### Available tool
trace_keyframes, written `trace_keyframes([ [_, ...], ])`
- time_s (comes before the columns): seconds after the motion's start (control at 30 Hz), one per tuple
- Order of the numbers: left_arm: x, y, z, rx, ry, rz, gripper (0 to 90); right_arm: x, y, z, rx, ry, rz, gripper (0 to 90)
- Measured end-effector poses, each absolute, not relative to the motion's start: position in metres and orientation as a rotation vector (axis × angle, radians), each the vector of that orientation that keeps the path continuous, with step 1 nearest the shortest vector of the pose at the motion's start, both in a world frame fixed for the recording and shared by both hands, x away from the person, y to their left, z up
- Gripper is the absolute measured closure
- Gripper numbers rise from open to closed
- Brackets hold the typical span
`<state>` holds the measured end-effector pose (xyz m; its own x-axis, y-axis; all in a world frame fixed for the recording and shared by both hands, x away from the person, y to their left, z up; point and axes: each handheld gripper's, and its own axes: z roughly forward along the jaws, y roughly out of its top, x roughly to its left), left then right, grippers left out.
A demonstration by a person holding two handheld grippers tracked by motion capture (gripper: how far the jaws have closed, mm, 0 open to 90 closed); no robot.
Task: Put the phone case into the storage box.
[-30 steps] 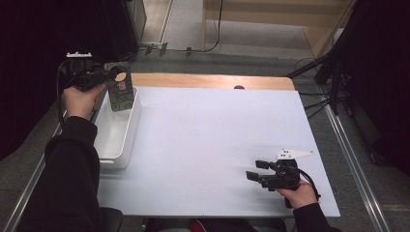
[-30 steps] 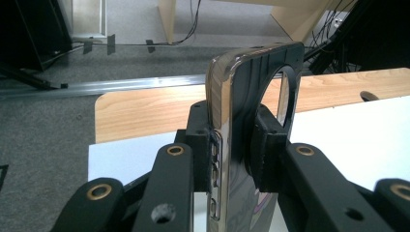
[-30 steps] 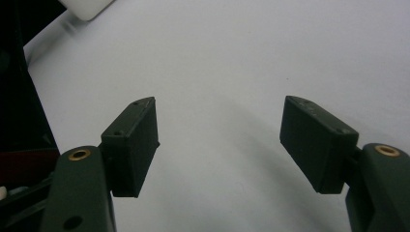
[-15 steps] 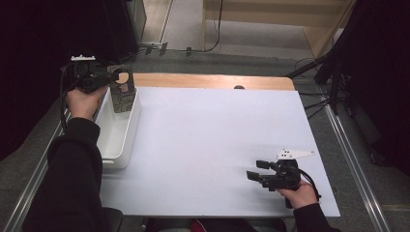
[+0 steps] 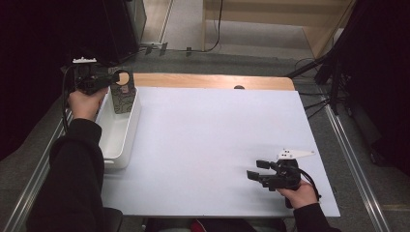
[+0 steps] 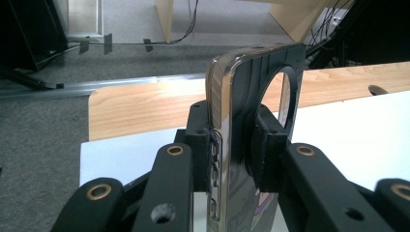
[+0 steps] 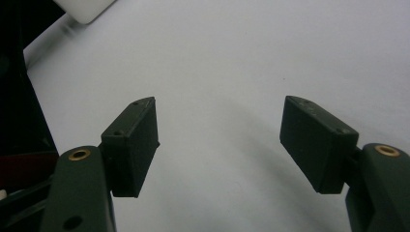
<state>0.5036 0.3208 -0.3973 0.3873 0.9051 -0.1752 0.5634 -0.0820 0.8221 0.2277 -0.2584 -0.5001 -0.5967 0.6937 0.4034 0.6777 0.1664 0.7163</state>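
Dark patterned phone case (image 5: 122, 93) | clamped upright in left gripper (image 5: 107, 79), over far end of white bin (image 5: 126, 145) | right gripper (image 5: 256, 170) idle, jaws apart, nothing between | step: carrying case | next: likely lowering it, then release.

The phone case (image 6: 251, 145) runs off the left gripper view's bottom edge.
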Motion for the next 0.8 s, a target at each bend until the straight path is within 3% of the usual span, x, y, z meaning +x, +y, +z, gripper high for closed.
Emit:
trace_keyframes([
  [0.8, 0.507, 0.320, -0.412, 1.788, 1.287, 0.466, 71.8, 0.228, -0.258, -0.500, 1.409, 2.386, 1.449, 28.8],
])
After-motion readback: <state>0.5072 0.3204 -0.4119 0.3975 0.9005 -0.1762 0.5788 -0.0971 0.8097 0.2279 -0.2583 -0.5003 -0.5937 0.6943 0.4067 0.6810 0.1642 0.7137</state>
